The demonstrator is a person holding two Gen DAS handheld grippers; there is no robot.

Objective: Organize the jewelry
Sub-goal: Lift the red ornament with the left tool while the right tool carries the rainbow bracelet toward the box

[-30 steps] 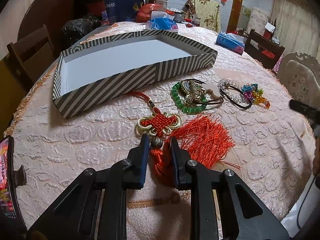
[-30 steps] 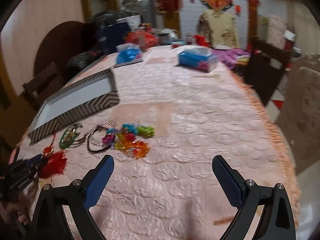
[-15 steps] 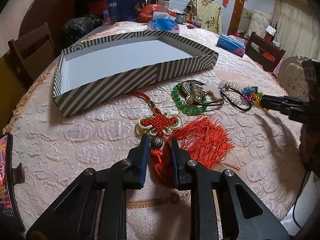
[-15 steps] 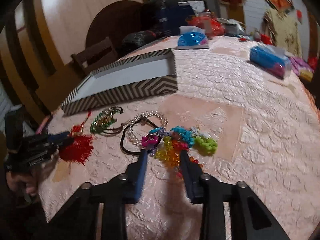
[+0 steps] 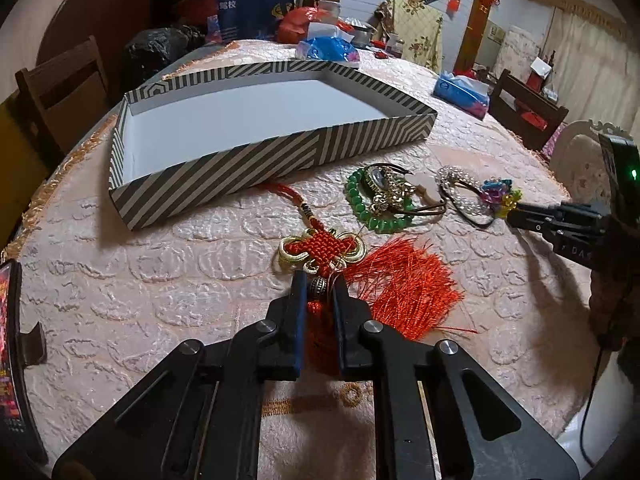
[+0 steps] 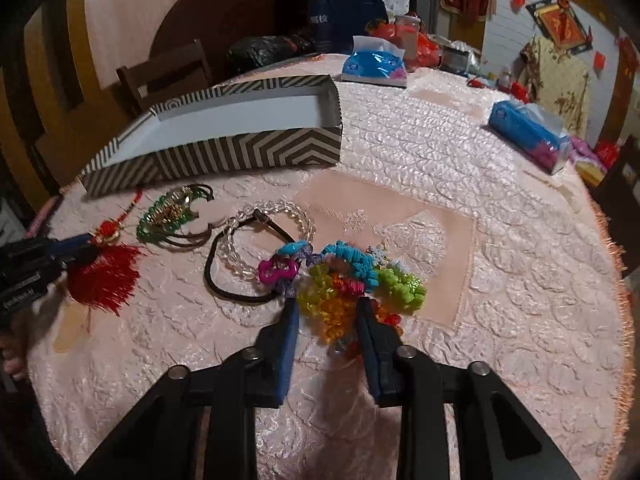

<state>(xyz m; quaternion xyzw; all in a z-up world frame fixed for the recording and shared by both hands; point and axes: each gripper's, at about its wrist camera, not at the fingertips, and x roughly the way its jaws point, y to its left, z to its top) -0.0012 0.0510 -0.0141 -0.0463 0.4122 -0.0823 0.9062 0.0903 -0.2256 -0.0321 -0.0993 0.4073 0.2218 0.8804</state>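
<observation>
Both wrist cameras look down close along their grippers at the tabletop (image 5: pixel 168 280). Each view shares the striped box (image 5: pixel 280 160) and the jewelry.

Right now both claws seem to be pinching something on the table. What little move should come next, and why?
Probably lift the left claw, carrying the red knot tassel toward the striped box. Its jaws are closing on the cord by the bead, and the box sits just beyond, with nothing in it. The right claw is only now closing around the colourful bead bracelets.
</observation>
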